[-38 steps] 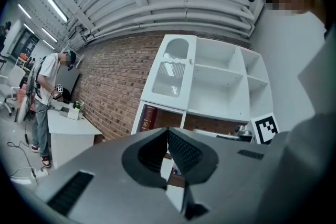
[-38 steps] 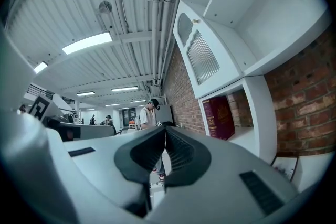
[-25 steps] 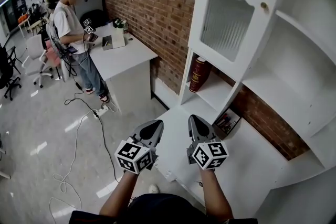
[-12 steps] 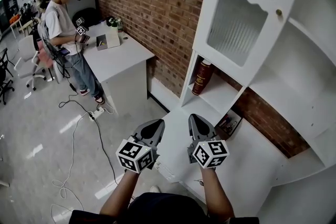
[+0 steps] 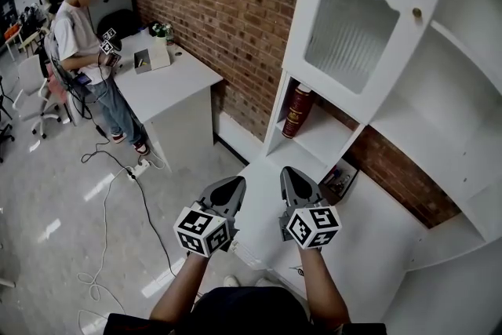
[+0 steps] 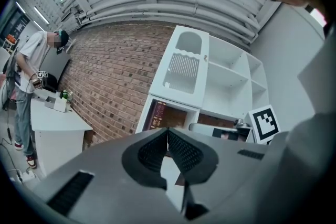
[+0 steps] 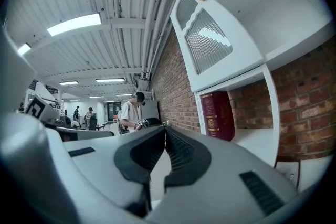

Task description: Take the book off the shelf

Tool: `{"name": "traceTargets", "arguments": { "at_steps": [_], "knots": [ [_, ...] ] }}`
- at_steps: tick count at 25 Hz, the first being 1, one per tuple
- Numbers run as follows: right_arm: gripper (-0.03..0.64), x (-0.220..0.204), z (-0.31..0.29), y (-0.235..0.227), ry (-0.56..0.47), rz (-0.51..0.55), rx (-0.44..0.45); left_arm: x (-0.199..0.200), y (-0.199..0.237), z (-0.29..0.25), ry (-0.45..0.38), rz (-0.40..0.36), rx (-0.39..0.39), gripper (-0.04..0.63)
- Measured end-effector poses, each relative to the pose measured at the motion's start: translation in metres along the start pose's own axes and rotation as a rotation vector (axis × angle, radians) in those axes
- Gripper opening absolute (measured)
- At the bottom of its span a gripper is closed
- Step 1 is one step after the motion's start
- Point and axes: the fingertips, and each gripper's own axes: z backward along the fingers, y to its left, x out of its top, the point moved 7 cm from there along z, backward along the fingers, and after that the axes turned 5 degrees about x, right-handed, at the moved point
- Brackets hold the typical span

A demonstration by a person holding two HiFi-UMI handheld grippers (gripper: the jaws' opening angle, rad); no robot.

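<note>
A dark red book [image 5: 296,111] with gold print stands upright at the left end of a low compartment in the white shelf unit [image 5: 369,118]. It also shows in the right gripper view as the book [image 7: 216,115] and in the left gripper view as the book [image 6: 156,116]. My left gripper [image 5: 232,189] and right gripper [image 5: 289,180] hover side by side over the white desk surface [image 5: 369,235], well short of the book. Both have their jaws shut with nothing between them.
A glass-fronted cabinet door [image 5: 357,8] hangs over the book's compartment. A brick wall [image 5: 220,4] runs behind. At the left a person [image 5: 86,43] stands beside a white table [image 5: 165,82]. Cables and a power strip [image 5: 140,167] lie on the floor.
The view has shifted slightly, so the shelf and room sit a little differently in frame. Both grippers keep their places, side by side and shut.
</note>
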Motion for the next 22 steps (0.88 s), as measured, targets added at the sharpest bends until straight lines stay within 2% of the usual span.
{"name": "traceTargets", "arguments": {
  "at_steps": [13, 22],
  "knots": [
    [0.018, 0.005, -0.014, -0.036, -0.002, -0.009, 0.023, -0.003, -0.012, -0.042, 0.011, -0.011, 0.007, 0.017],
    [0.018, 0.006, -0.023, -0.076, 0.008, -0.011, 0.004, -0.007, -0.015, -0.089, 0.022, -0.009, -0.009, 0.017]
  ]
}}
